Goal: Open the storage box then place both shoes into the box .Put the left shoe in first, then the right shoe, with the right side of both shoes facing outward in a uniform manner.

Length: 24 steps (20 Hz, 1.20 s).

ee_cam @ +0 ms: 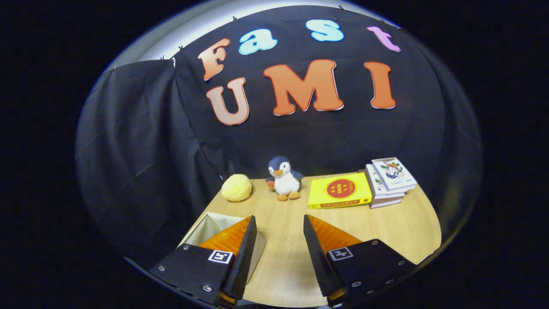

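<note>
No readable print (yellow book [340, 191] too blurred)

A light wooden table [291, 240] stood inside a booth, its far edge meeting a wall of black cloth [141, 141] that hung in loose folds and wrapped around the left side. Small clips pinned the cloth along its top edge. Above it a pale, brightly lit surface [206, 19] showed. The tabletop was evenly lit, with a soft shadow across its near part.
</note>
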### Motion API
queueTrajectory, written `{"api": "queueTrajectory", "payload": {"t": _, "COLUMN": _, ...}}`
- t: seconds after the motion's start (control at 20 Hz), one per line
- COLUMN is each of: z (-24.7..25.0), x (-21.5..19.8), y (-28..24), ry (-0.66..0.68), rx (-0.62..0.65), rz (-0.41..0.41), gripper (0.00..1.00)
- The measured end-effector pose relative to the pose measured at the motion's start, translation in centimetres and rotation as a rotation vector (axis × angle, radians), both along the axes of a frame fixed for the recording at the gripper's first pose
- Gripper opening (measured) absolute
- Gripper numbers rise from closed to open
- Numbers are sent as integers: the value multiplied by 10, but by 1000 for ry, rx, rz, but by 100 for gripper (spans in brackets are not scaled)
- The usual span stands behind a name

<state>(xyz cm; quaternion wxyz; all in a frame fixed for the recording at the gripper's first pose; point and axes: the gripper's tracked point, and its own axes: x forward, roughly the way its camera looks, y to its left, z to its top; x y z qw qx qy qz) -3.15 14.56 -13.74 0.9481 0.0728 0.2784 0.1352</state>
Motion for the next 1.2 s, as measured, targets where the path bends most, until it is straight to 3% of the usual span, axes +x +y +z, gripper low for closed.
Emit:
{"api": "queueTrajectory", "payload": {"t": 0.2, "z": 35, "x": 1, "y": -62, "ry": -138, "rx": -64, "rz": -57, "gripper": 84}}
{"api": "queueTrajectory", "payload": {"t": 0.4, "z": 69, "x": 1, "y": -89, "ry": -259, "rx": -33, "rz": -85, "gripper": 91}}
{"api": "queueTrajectory", "payload": {"t": 0.9, "z": 128, "x": -13, "y": -126, "ry": -545, "rx": -67, "rz": -78, "gripper": 95}}
{"api": "queueTrajectory", "payload": {"t": 1.2, "z": 139, "x": -15, "y": -132, "ry": -603, "rx": -78, "rz": -99, "gripper": 97}}
